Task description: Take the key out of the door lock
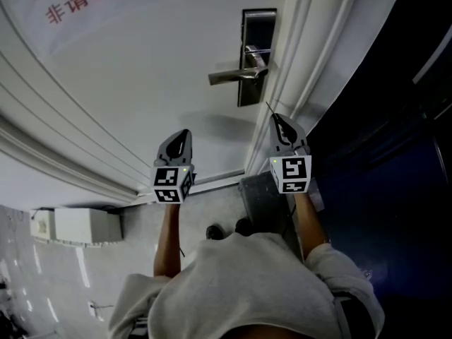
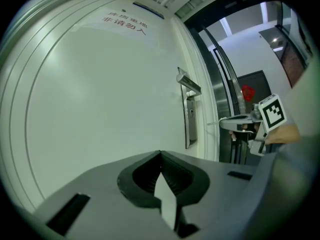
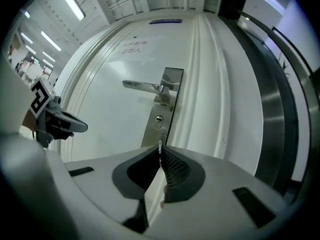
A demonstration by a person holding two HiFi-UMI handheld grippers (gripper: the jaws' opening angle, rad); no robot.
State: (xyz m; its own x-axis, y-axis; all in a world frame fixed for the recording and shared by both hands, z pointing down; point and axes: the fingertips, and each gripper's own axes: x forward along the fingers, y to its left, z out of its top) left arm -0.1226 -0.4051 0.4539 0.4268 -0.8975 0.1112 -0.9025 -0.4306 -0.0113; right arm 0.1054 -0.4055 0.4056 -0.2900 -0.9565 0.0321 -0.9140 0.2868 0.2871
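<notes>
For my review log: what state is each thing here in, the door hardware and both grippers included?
key, out of the lock, pinched at the tips of the right gripper
keyhole, empty
door handle, level, not pressed
door, looks closed against its frame
right gripper, shut on the key
left gripper, shut, nothing between its jaws

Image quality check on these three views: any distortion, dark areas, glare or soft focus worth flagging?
Head view: door lines bow strongly, right side is nearly black, handle is crisp. Left gripper view: heavy fisheye, dark corners, left gripper soft up close. Right gripper view: ceiling lights glare upper left; key is a thin blurred sliver.
</notes>
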